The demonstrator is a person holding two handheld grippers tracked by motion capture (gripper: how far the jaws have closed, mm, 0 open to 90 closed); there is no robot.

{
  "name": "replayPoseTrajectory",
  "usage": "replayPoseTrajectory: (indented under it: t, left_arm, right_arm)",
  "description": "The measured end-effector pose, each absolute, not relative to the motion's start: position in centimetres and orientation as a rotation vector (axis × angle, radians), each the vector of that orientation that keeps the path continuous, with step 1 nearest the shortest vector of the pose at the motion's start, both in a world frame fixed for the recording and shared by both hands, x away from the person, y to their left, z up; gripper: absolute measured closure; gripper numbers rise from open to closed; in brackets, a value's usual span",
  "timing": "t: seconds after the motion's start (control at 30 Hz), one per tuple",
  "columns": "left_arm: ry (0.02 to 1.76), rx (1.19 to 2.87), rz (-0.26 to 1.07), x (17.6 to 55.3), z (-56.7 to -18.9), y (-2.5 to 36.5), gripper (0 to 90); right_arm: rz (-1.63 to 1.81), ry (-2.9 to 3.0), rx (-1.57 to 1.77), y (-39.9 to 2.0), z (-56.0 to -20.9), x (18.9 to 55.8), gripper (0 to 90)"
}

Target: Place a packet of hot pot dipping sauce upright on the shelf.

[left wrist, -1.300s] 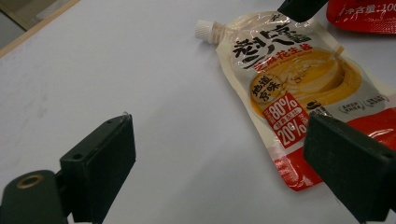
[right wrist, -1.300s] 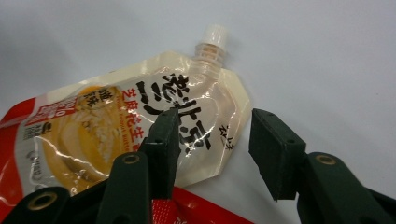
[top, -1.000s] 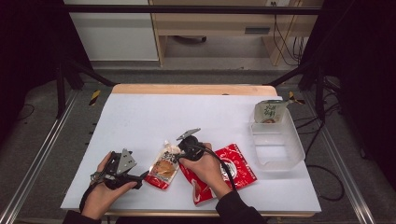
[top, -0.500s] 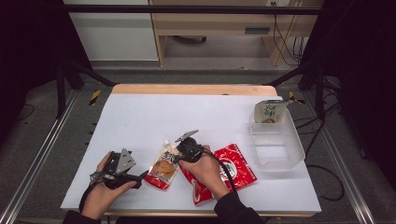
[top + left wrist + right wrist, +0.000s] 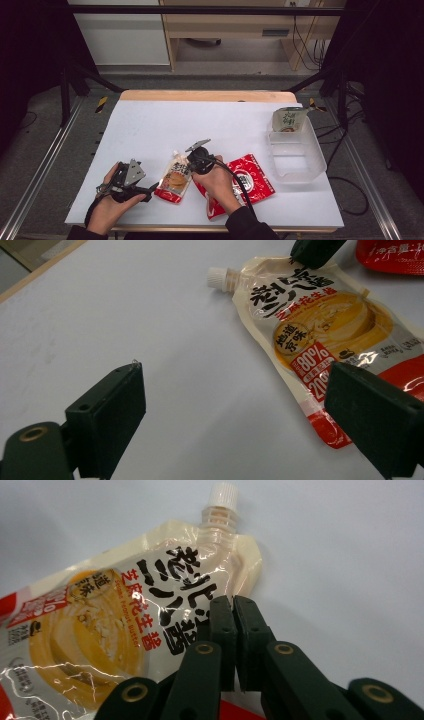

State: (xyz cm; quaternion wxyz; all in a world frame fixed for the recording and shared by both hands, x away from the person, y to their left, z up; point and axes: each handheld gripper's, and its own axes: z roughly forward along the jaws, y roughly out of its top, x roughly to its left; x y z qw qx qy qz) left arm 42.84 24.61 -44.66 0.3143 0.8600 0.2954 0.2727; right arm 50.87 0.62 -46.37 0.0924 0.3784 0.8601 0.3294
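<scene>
Right gripper (image 5: 234, 611) at the spouted sauce pouch (image 5: 174, 179)
Its jaws have just closed, pressed together at the pouch's edge; left gripper (image 5: 235, 415) beside the pouch, jaws spread.

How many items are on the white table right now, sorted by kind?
Cream spouted pouches with white screw cap: 1
Red flat foil packets: 1
Green-and-white packets standing in the bin: 1
Clear plastic bins: 1
Total: 4
</scene>
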Motion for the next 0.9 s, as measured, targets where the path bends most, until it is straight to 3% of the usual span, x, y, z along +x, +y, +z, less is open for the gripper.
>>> replayPoseTrajectory:
  t: [0.4,0.9]
  left_arm:
    - [0.784,2.256,0.721,42.8,-44.6,24.7,9.5]
    - [0.790,2.162,0.679,43.5,-42.7,25.2,12.5]
  right_arm:
    - [1.044,2.543,1.080,0.8,-45.2,51.0,90.0]
    - [1.135,2.479,0.929,0.2,-40.8,50.3,90.0]
